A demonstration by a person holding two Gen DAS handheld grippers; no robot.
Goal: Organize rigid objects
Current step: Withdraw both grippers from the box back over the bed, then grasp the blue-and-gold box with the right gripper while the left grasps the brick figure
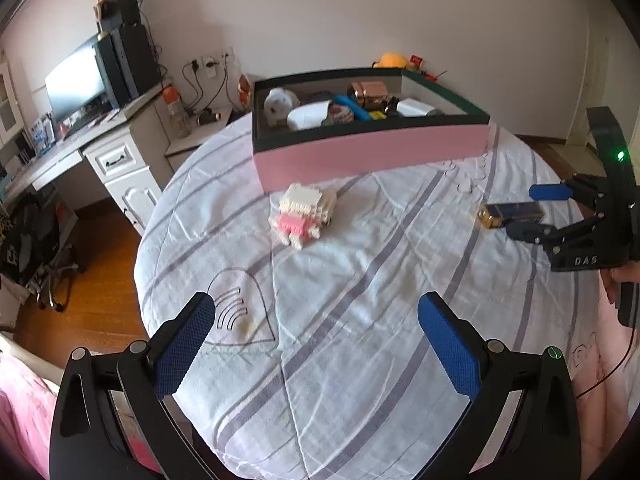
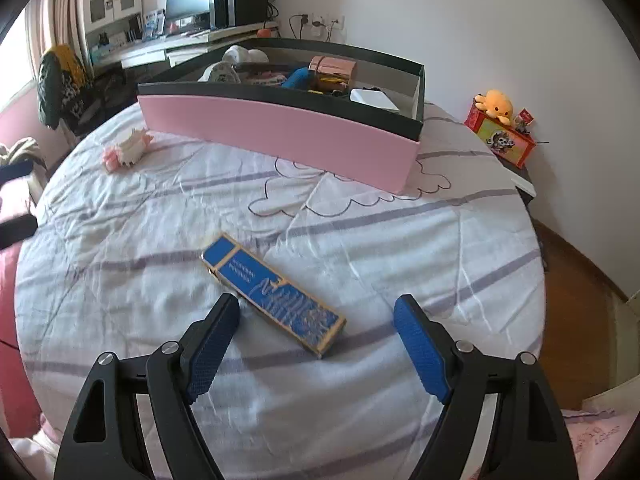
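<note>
A pink box with a dark rim [image 1: 360,152] [image 2: 280,128] stands at the far side of the bed and holds several small items. A pink-and-white brick figure [image 1: 302,214] [image 2: 126,152] lies in front of it. A flat blue-and-gold box [image 2: 276,294] [image 1: 508,214] lies on the sheet. My right gripper [image 2: 316,312] [image 1: 524,210] is open, its near end lying between the blue pads without touching them. My left gripper [image 1: 316,312] is open over bare sheet, short of the brick figure.
The bed is covered with a white sheet with grey stripes [image 1: 360,320]. A desk with a monitor [image 1: 76,84] stands left of the bed. A bedside stand with a red box and an orange plush [image 2: 496,106] is at the right. Wooden floor [image 1: 92,280] lies beyond the bed edge.
</note>
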